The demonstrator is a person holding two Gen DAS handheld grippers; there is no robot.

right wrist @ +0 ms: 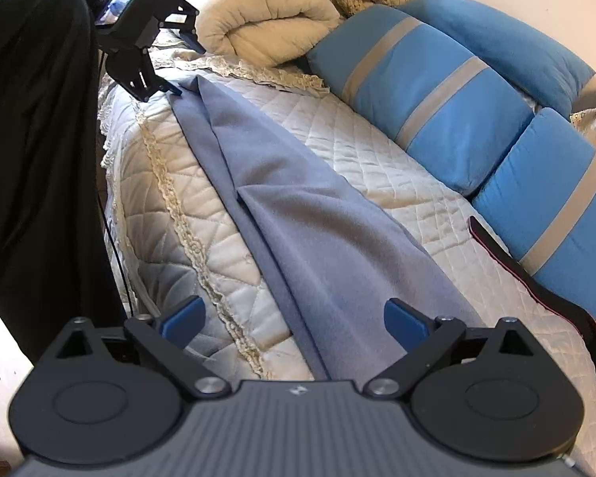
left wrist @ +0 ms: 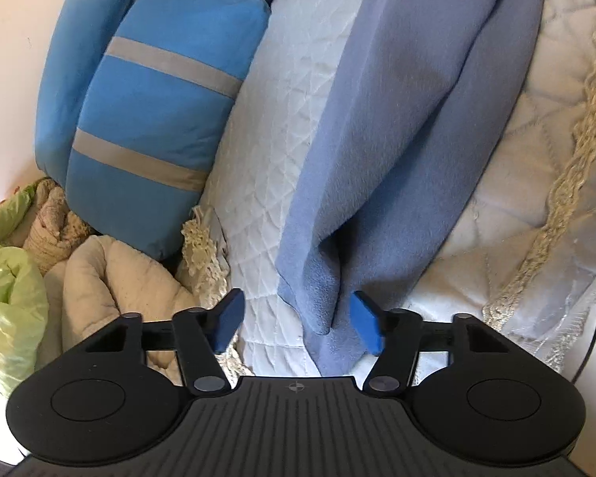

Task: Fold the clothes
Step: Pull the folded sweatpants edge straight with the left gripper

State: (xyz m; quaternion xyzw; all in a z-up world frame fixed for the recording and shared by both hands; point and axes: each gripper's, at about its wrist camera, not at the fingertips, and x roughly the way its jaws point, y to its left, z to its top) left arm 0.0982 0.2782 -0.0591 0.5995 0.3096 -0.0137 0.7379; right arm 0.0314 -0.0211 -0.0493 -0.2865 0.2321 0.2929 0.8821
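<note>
A blue-grey fleece cloth (left wrist: pixel 397 127) lies folded lengthwise in a long strip on the white quilted bed cover (left wrist: pixel 282 127). My left gripper (left wrist: pixel 298 324) is open, and the cloth's near end lies bunched between its blue fingers (left wrist: pixel 228 324). In the right wrist view the same cloth (right wrist: pixel 298 230) runs away from me along the bed cover (right wrist: pixel 377 167). My right gripper (right wrist: pixel 294 324) is open over its other end. The left gripper (right wrist: pixel 186 71) shows at the far end of the cloth, jaws apart.
Blue cushions with grey stripes (right wrist: pixel 437 91) line the back. A rolled beige duvet (right wrist: pixel 258 24) and a green plastic bag (left wrist: pixel 8 270) lie at one end. A black strap (right wrist: pixel 536 290) lies beside the cushions. The person's dark clothing (right wrist: pixel 35 139) stands at the lace-edged bed side.
</note>
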